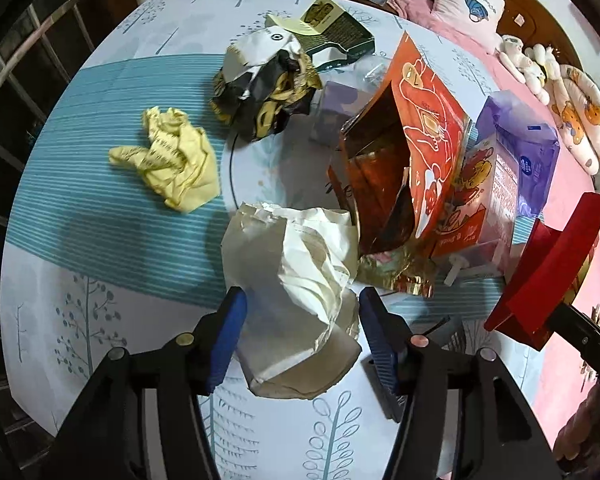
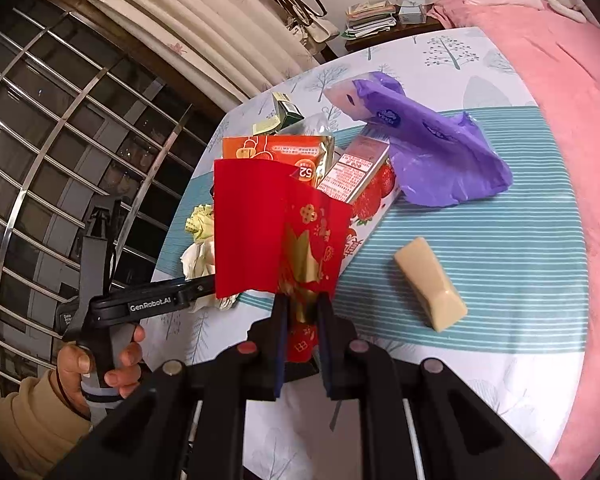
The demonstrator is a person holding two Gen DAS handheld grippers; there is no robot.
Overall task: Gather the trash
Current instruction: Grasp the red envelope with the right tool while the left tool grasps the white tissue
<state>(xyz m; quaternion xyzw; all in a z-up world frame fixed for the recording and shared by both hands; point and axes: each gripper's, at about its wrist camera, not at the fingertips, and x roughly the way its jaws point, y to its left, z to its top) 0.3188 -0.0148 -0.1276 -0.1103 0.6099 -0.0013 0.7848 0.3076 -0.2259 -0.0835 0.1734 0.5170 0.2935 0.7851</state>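
Tree-print cloth with a teal striped band covers the surface (image 1: pixel 80 216), pink bed (image 2: pixel 560 128) beyond. Left gripper (image 1: pixel 300 312) points steeply down: its blue fingers (image 1: pixel 230 320) sit either side of a crumpled white paper bag (image 1: pixel 296 280), about half open, pads against the bag's sides (grip looks made, the far pad's contact is less clear). Right gripper (image 2: pixel 303 300) has its fingers nearly closed, pinching the bottom edge of a red envelope (image 2: pixel 276 232) with gold print, held upright above the surface. Just beyond the white bag: open orange snack pouch (image 1: pixel 404 152), strawberry carton (image 1: pixel 484 200) and purple plastic wrapper (image 1: pixel 528 152), crowding the right side. Farther off: yellow crumpled paper (image 1: pixel 172 160), black-and-gold wrapper (image 1: pixel 264 84), green box (image 1: pixel 332 28). Beige block (image 2: pixel 430 284) lies alone on the stripes.
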